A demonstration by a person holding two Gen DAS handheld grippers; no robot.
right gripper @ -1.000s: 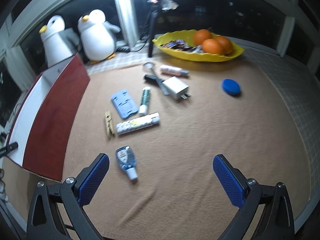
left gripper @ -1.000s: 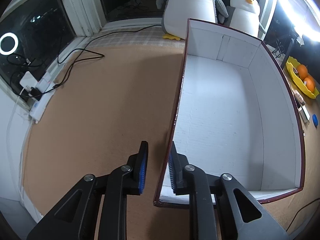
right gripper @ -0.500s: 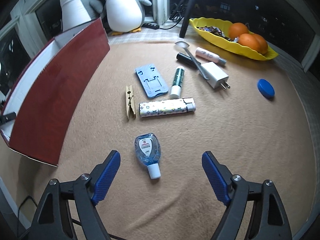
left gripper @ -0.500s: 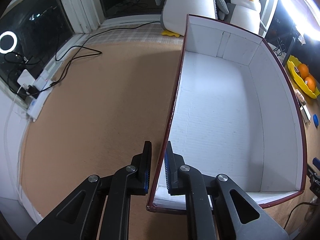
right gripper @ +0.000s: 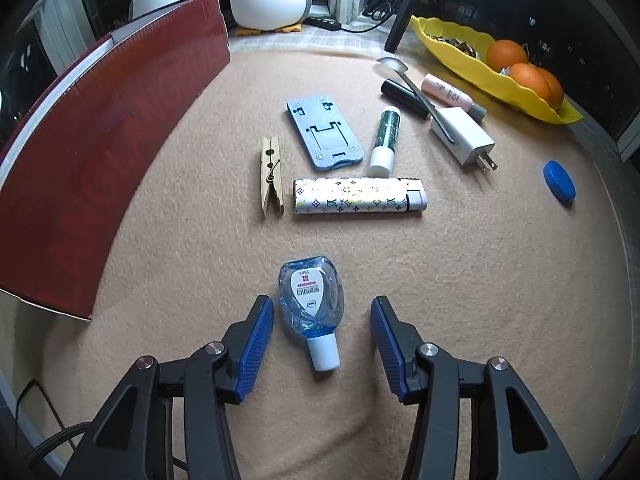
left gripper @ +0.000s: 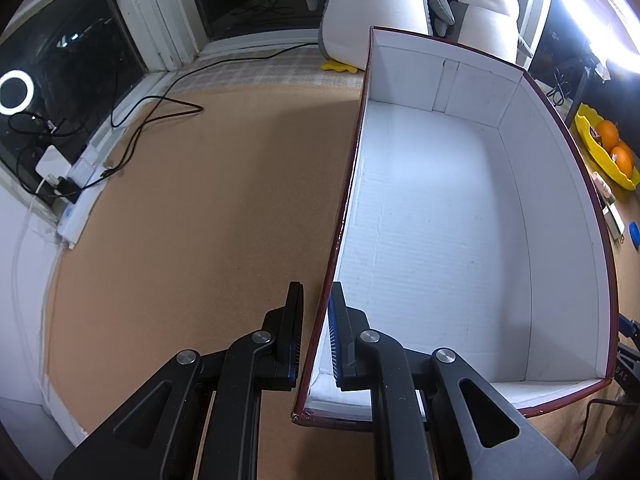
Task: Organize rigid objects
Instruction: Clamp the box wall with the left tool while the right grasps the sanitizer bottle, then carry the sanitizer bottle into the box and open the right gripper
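Note:
My left gripper (left gripper: 316, 334) is shut on the near left wall of the red box (left gripper: 348, 200), whose white inside is empty. The box's red outer side (right gripper: 100, 140) shows at left in the right wrist view. My right gripper (right gripper: 322, 344) is open, its fingers on either side of a small blue sanitizer bottle (right gripper: 312, 300) lying on the tan mat, cap toward me. Beyond it lie a patterned lighter (right gripper: 358, 196), a wooden clothespin (right gripper: 272, 178), a blue phone stand (right gripper: 324, 134) and a green tube (right gripper: 386, 136).
Further right lie a white charger (right gripper: 464, 134), a spoon (right gripper: 416, 88), a black tube (right gripper: 402, 98), a pink tube (right gripper: 448, 94) and a blue cap (right gripper: 559, 181). A yellow fruit bowl (right gripper: 496, 76) and two plush penguins (left gripper: 488, 20) stand behind. Cables (left gripper: 152, 116) lie far left.
My left gripper has closed onto the box wall. My right gripper has moved forward and down, narrowed, and now straddles the sanitizer bottle.

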